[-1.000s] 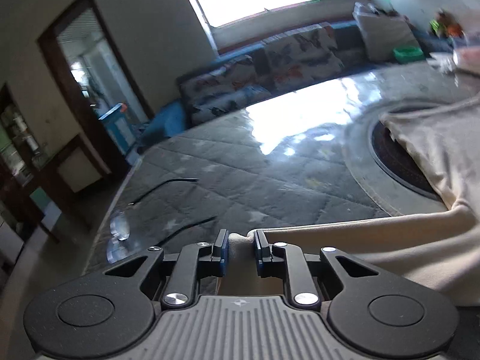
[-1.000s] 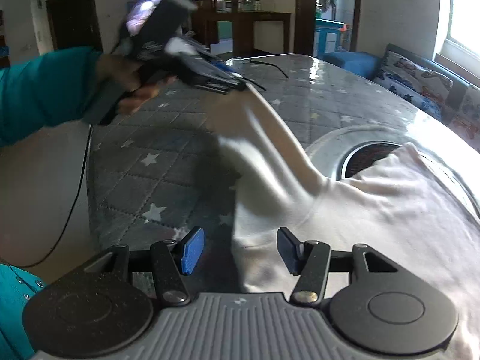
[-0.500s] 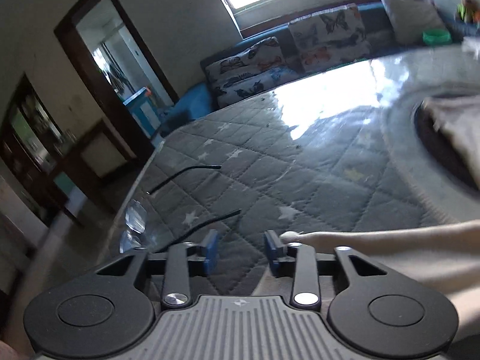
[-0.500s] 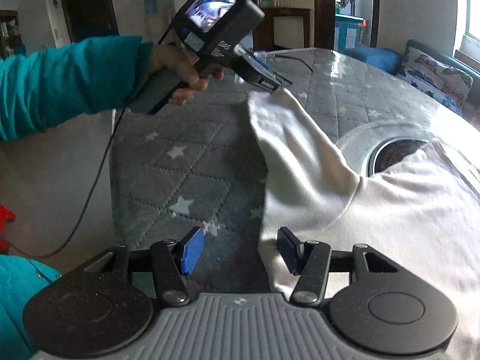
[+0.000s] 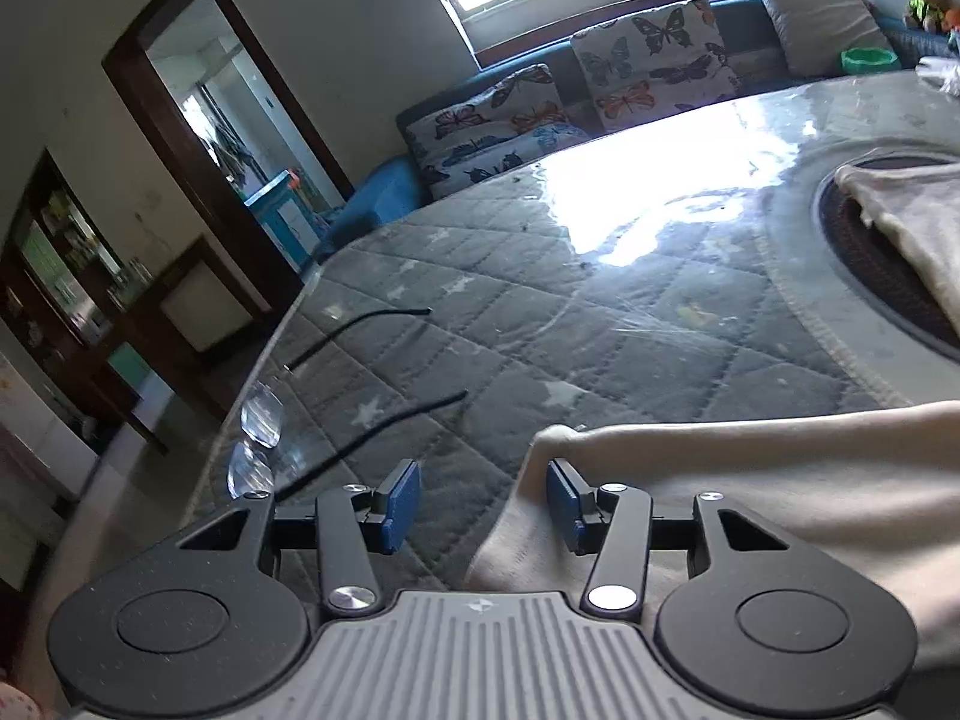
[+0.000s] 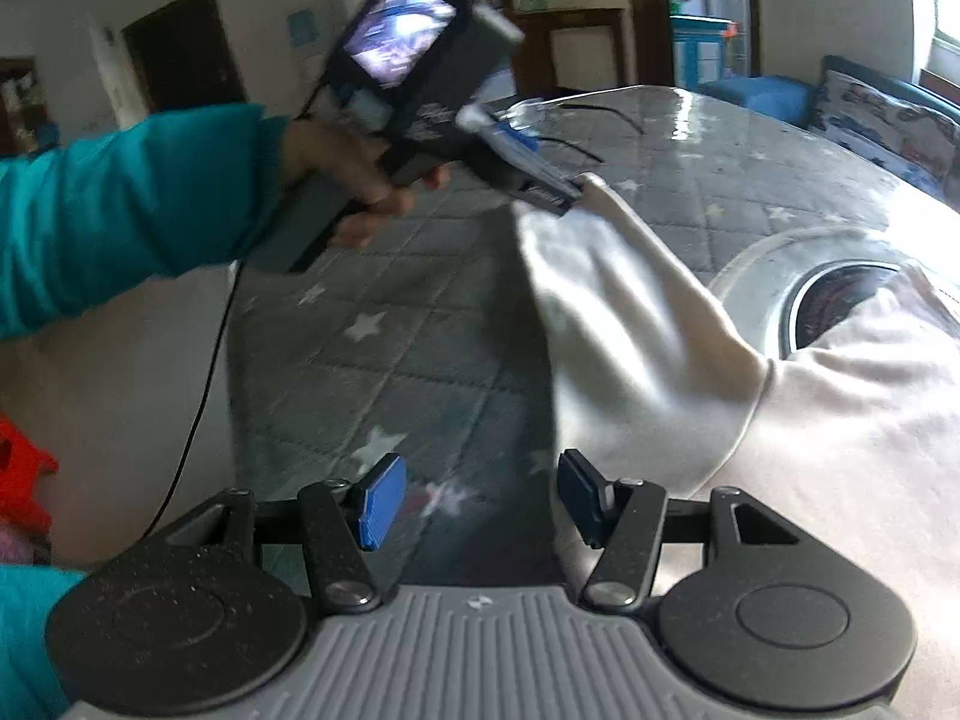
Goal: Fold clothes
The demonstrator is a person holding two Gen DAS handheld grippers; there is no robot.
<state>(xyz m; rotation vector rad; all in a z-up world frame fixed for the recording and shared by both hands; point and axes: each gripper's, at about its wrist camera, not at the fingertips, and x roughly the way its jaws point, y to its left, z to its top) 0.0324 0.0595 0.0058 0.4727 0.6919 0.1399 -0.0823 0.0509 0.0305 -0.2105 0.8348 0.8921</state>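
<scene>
A cream long-sleeved garment [image 6: 840,450] lies on the grey quilted table [image 6: 372,360], its sleeve [image 6: 618,300] stretched out toward the far left. In the left wrist view my left gripper [image 5: 483,504] is open, with the sleeve cuff [image 5: 690,468] lying flat under its right finger. The right wrist view shows the left gripper [image 6: 540,186] at the sleeve's far tip. My right gripper [image 6: 480,501] is open and empty, hovering over the garment's near edge by the shoulder.
Eyeglasses [image 5: 258,438] with black arms lie near the table's left edge. A round dark inset [image 5: 870,264] sits in the table under the garment body. A sofa with butterfly cushions [image 5: 600,84] is behind the table. A black cable [image 6: 204,390] hangs at the table's side.
My left gripper has opened and let go of the sleeve cuff, which now lies flat on the table. The right gripper stayed open in about the same place.
</scene>
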